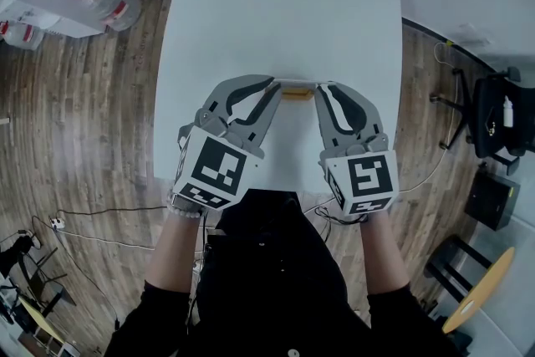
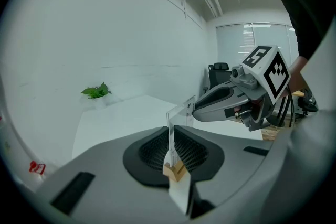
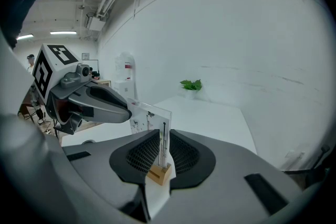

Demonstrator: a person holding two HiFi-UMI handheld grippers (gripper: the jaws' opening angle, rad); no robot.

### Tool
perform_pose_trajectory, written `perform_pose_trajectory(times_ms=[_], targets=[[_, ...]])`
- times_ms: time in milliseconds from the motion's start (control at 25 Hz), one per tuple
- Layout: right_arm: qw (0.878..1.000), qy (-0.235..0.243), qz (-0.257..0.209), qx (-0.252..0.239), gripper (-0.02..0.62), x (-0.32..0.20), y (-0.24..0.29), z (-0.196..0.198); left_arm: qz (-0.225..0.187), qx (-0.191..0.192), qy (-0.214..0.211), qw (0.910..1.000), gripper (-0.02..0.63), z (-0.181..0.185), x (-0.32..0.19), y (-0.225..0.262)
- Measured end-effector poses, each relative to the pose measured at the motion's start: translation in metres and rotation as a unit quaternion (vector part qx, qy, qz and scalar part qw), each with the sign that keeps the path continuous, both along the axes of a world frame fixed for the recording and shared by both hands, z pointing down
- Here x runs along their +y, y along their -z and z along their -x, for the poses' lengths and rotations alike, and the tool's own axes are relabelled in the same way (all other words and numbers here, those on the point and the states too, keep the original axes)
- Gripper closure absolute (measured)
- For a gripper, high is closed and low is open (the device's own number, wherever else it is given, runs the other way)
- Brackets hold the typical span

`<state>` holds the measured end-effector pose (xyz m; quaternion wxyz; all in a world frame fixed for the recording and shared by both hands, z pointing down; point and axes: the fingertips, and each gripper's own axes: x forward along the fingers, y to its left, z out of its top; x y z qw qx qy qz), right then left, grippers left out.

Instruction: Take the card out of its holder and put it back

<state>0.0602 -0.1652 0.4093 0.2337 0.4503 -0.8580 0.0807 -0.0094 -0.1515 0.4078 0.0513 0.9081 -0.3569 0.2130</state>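
On a white table (image 1: 284, 4), the left gripper (image 1: 272, 86) and right gripper (image 1: 323, 88) meet at a clear-faced card (image 3: 149, 117) standing upright in its wooden holder (image 3: 159, 172). Both sets of fingers are narrow, each pinching one end of the card. Its print is too small to read, as are the red labels on bottles (image 1: 104, 2) on the floor.

In the head view, the left hand-held gripper (image 1: 274, 84) and the right hand-held gripper (image 1: 323, 88) cover both ends of the wooden holder (image 1: 298, 94). Above the holder, the card (image 3: 149, 117) carries print too small to read.
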Motion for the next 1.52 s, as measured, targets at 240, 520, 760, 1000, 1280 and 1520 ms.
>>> perform_pose_trajectory(times_ms=[240, 520, 760, 1000, 1280, 1520], targets=[[1.0, 0.001, 0.003, 0.003, 0.508, -0.002, -0.005, 0.001, -0.01, 0.002, -0.01, 0.9999, 0.563, -0.002, -0.007, 0.004], [1.0, 0.0, 0.009, 0.006, 0.508, -0.006, -0.015, 0.004, 0.0, 0.0, -0.01, 1.0, 0.563, 0.0, -0.012, -0.007], [1.0, 0.0, 0.017, 0.009, 0.508, -0.008, -0.026, 0.005, 0.011, -0.004, -0.01, 0.9999, 0.563, 0.001, -0.013, -0.018], [1.0, -0.001, 0.027, 0.013, 0.508, -0.007, -0.035, 0.004, 0.023, -0.007, -0.011, 0.9997, 0.563, 0.0, -0.013, -0.028], [0.999, -0.009, 0.034, 0.012, 0.508, -0.006, -0.042, 0.001, 0.029, 0.001, -0.006, 0.9996, 0.561, -0.001, -0.013, -0.033], [0.999, -0.016, 0.036, 0.012, 0.507, -0.007, -0.044, 0.003, 0.033, -0.001, -0.002, 0.9995, 0.561, -0.004, -0.015, -0.039]])
